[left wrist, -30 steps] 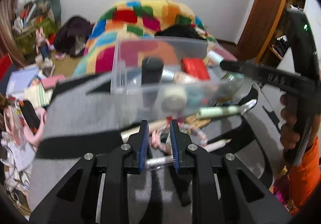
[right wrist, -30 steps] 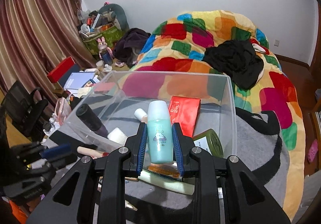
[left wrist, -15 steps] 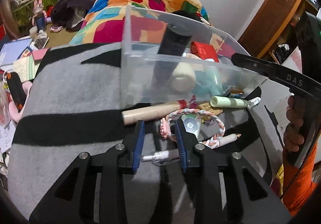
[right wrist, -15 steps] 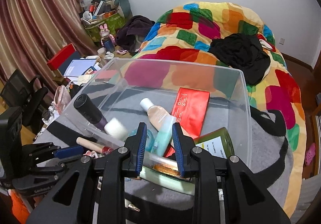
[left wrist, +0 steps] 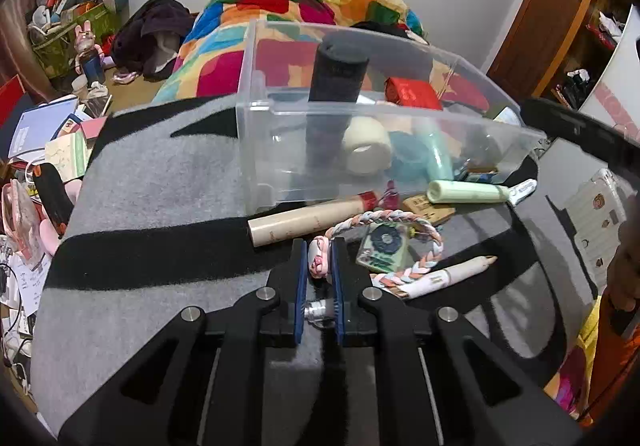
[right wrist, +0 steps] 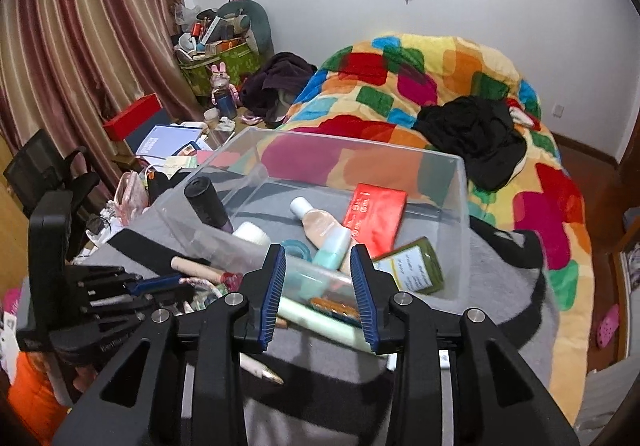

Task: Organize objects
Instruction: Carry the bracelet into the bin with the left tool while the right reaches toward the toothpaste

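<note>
The left gripper (left wrist: pixel 318 258) has its fingers (left wrist: pixel 301 270) closing on the knotted end of the braided bracelet (left wrist: pixel 424 242); half a second earlier they stood wider, straddling a small silver-capped tube (left wrist: pixel 316 312) that now sits between their bases. The bracelet's loop lies on the grey-and-black blanket (left wrist: pixel 160 182), draped around a small clear pouch (left wrist: pixel 382 248), just in front of the clear bin (left wrist: pixel 256 150), beside a cream stick (left wrist: pixel 308 222), a pale green tube (left wrist: pixel 468 191) and a white pencil (left wrist: pixel 452 274). So the bracelet looks like the next thing bound for the bin.

The right gripper (right wrist: pixel 318 286) hovers at the bin's near edge with its fingers (right wrist: pixel 276 286) opening and nothing between them. A second ago they held the mint bottle (right wrist: pixel 334 248); it now lies inside the bin against a beige bottle (right wrist: pixel 316 220) and a red box (right wrist: pixel 376 218). That drop appears done, leaving the right hand free for another loose item.
</note>
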The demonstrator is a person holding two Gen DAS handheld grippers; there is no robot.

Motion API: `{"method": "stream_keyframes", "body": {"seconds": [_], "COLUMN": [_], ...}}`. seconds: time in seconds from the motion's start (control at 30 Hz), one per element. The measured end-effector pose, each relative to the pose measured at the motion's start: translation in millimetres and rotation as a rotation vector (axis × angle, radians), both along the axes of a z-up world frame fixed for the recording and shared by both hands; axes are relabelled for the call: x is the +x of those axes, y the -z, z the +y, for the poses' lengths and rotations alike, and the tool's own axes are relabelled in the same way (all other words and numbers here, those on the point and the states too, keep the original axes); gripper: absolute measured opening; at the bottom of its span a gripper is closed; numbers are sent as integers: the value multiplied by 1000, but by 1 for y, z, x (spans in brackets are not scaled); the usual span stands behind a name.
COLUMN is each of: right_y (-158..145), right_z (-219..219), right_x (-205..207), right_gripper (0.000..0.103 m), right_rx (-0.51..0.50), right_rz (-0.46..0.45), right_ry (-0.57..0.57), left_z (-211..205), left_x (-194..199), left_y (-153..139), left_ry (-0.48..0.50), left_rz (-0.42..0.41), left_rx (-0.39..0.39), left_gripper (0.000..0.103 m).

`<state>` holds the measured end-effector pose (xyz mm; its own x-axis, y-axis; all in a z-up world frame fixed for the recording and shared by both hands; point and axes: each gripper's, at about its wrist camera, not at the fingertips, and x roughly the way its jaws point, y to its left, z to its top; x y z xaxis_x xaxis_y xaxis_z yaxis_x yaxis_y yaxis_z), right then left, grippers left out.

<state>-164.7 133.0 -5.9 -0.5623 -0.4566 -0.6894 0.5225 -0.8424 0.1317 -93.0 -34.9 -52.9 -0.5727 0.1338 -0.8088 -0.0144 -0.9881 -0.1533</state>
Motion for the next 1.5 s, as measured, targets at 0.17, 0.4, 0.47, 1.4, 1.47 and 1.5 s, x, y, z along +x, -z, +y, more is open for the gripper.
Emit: {"method": "stream_keyframes", "body": {"seconds": [0.17,0.4,0.47,1.4,1.47,1.5], "right_y": [2,25,35,80,79,79], "right_z": [20,60,70,59,59,60], "right_x": [12,21,21,-20,-20,-19], "right_gripper": [42,53,54,80,70,61], "right_rx": [8,53,80,239,244,245], "right_rz": [30,1,-20,-111,-101,-98], "right_ry": [41,127,139,83,89,95], "left_z": [4,18,22,62,67,68], "left_x": [6,-2,-11,-60,-49,-45], "left_y": [-28,-75,-84,-82,-88,-90], "left_ry": [9,18,7,15,39,49], "left_rz": [72,200,217,206,227,233], "left_rx": [19,7,3,-127,-131,-134], "left_gripper": [11,11,11,31,36,38]}}
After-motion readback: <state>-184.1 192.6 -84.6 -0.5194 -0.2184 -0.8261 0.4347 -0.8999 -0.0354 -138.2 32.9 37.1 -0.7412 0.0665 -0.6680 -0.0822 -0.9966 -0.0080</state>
